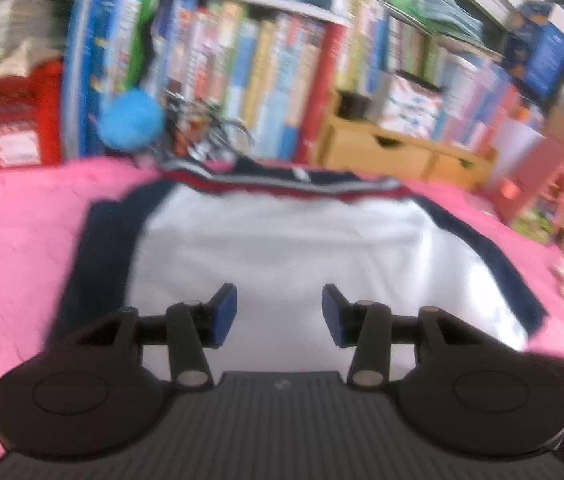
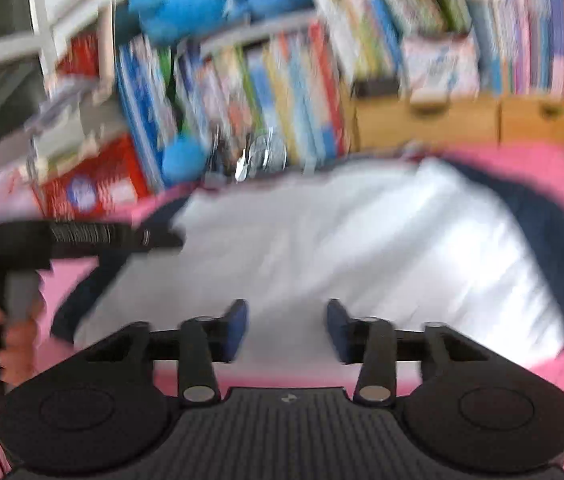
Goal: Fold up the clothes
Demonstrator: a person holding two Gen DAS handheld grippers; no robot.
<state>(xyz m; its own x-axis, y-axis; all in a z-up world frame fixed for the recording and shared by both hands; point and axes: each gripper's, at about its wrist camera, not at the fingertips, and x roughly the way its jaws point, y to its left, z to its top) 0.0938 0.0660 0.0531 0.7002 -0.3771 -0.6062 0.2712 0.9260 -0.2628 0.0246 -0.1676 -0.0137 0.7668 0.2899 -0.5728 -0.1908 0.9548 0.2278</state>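
Between your left gripper's (image 1: 279,316) spread pads nothing is held; the white, navy-trimmed shirt (image 1: 282,248) lies flat just ahead on the pink cover (image 1: 13,264). Your right gripper (image 2: 288,330) also hangs parted and empty over the shirt's near edge. A fold looks finished, so next you need a fresh edge to pinch.

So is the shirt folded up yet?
Partly, it seems. The shirt lies flat on the pink cover as a neat block, navy edges tucked along both sides. Both views are blurred.
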